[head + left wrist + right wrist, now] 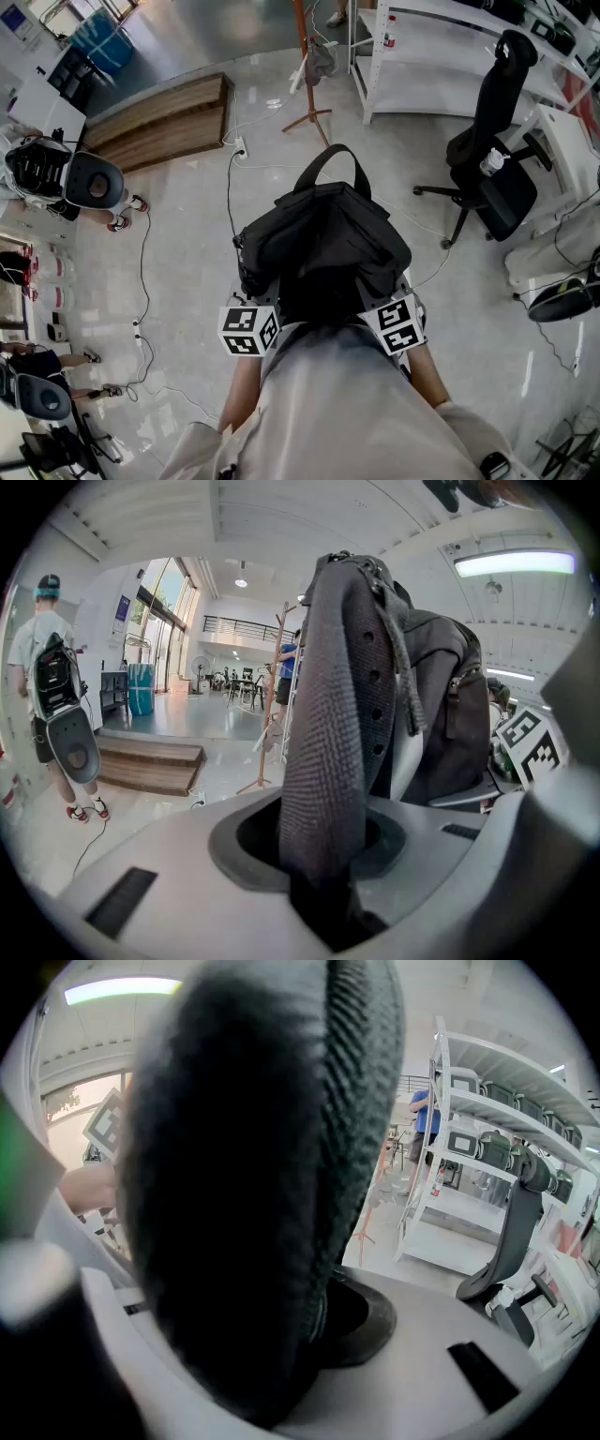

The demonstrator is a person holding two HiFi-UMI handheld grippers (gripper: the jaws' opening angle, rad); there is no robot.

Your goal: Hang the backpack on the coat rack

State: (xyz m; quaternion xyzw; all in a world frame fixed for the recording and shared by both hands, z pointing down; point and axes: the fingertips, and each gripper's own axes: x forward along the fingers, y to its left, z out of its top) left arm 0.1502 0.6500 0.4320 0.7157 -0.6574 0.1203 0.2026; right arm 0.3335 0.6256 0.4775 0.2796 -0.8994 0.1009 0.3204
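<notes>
In the head view a black backpack [323, 239] hangs in front of me above the floor, its top handle [333, 164] pointing away. My left gripper [265, 302] is shut on a padded shoulder strap [333, 752], which fills the gap between the jaws in the left gripper view. My right gripper [380, 298] is shut on the other strap [253, 1194], which blocks most of the right gripper view. Both grippers' jaw tips are hidden under the bag in the head view. The wooden coat rack [306, 66] stands ahead on the floor, apart from the bag; the coat rack [277, 677] also shows in the left gripper view.
A black office chair [492, 159] stands to the right, by a white shelf unit [422, 66]. A low wooden platform [164, 117] lies to the left. Cables [141, 309] trail across the floor. A person [52, 696] wearing gear stands at the far left.
</notes>
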